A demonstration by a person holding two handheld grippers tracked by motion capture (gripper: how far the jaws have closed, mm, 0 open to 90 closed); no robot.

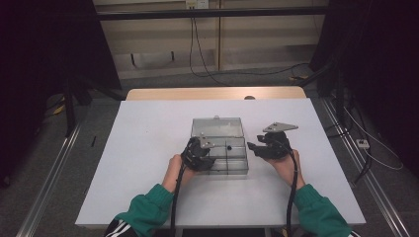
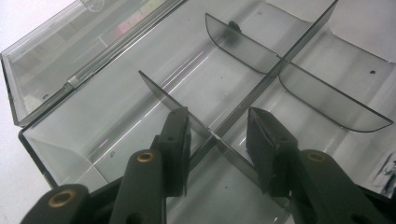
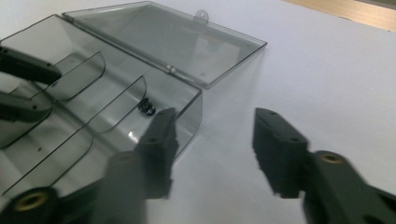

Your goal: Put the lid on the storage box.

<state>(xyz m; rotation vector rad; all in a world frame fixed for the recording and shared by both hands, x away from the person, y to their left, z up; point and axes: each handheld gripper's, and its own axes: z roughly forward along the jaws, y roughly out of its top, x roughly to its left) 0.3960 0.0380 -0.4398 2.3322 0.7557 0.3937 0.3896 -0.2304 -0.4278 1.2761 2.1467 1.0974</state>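
From up high I can't make out much of the left gripper [image 1: 197, 153]: it sits on the near left part of the box [image 1: 220, 129] and its jaw tips are lost against the smoky plastic, and both gripper views cut the box off at their edges. A small dark object [image 3: 147, 106] lies in a compartment by the hinge side; it is too small for me to say what it is. The box is clear, grey-tinted plastic, sitting near the middle of the white table [image 1: 148, 148], lid [image 3: 168, 39] swung fully back and lying flat behind the tray, with one long partition and curved cross dividers [image 2: 308, 91] splitting the tray into compartments. In the left gripper view my left jaws stand partly open inside the tray, straddling a thin divider [image 2: 161, 95] near where it crosses the long partition; the left pad looks to be right against it, the right pad stands clear, so I can't call it a firm pinch. My right gripper [image 3: 212, 140] hovers just off the box's right end wall, over bare table, jaws partly spread and holding nothing.
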